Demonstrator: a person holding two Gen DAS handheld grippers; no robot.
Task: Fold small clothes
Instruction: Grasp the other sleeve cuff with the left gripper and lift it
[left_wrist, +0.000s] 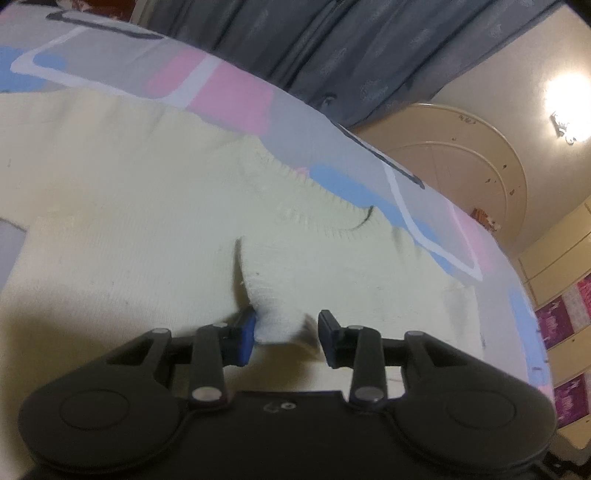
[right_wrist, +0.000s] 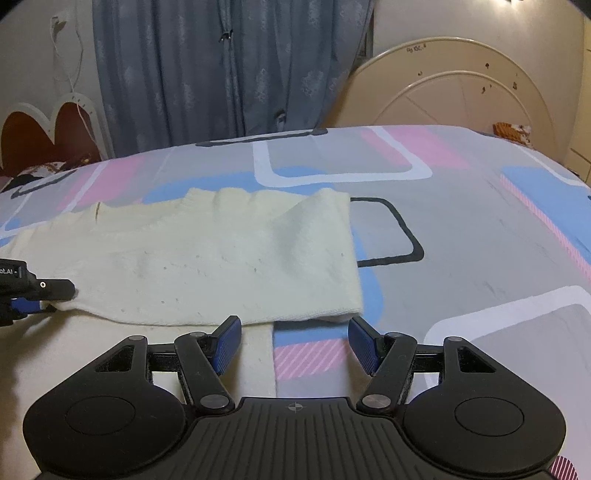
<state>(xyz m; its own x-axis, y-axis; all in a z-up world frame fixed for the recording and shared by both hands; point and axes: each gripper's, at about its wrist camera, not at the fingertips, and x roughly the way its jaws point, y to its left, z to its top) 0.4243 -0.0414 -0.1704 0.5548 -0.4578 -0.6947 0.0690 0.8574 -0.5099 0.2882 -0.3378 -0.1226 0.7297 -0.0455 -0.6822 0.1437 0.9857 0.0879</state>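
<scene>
A cream knit sweater (left_wrist: 140, 206) lies on the patterned bed sheet (left_wrist: 236, 96). In the left wrist view a folded corner of it rises between my left gripper's (left_wrist: 287, 334) jaws, which stand apart around the cloth; the left pad touches it. In the right wrist view the sweater (right_wrist: 221, 258) lies partly folded, its folded edge at the right. My right gripper (right_wrist: 294, 345) is open and empty just in front of the sweater's near edge. The left gripper's fingertip (right_wrist: 55, 290) shows at the far left, at the sweater's near corner.
The bed sheet (right_wrist: 480, 229) has grey, pink and blue blocks. Grey curtains (right_wrist: 221, 74) hang behind the bed. A cream round headboard (right_wrist: 461, 85) stands at the back right. A heart-shaped board (right_wrist: 48, 133) is at the back left.
</scene>
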